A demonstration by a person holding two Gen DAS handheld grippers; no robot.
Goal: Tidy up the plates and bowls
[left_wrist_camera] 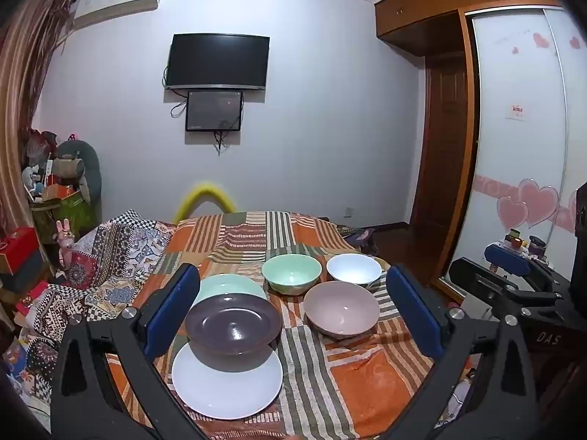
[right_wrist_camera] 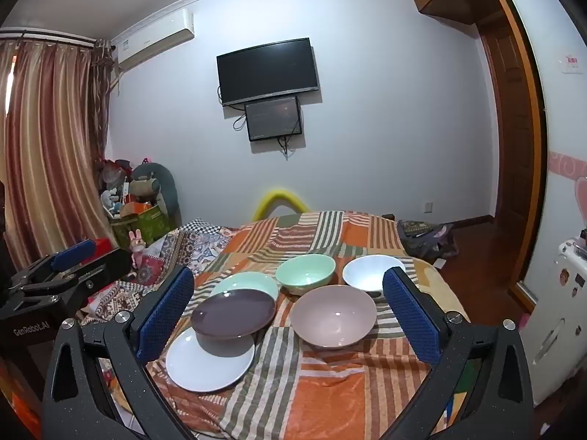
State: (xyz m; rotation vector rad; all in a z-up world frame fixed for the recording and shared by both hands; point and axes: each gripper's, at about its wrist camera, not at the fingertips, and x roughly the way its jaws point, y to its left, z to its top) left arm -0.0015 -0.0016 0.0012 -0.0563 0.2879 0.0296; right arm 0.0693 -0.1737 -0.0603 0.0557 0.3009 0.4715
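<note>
Both the left gripper (left_wrist_camera: 293, 315) and right gripper (right_wrist_camera: 288, 313) hover with jaws released and empty. On the bed (left_wrist_camera: 367, 374), the purple plate (left_wrist_camera: 233, 318) at nine o'clock seems to perch tilted across the white plate (left_wrist_camera: 227, 385) and green plate (left_wrist_camera: 229, 286); three bowls sit at two o'clock. A careless nudge could slide it off the soft cover.

A bed (left_wrist_camera: 367, 377) under a striped patchwork cover carries three bowls (left_wrist_camera: 341, 308) and three plates (left_wrist_camera: 227, 388).

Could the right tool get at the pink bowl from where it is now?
Probably yes. The right tool is open and empty, and the pink bowl sits ahead between its fingers, upright on the striped cloth with nothing stacked in it; the white bowl stands behind it.
</note>
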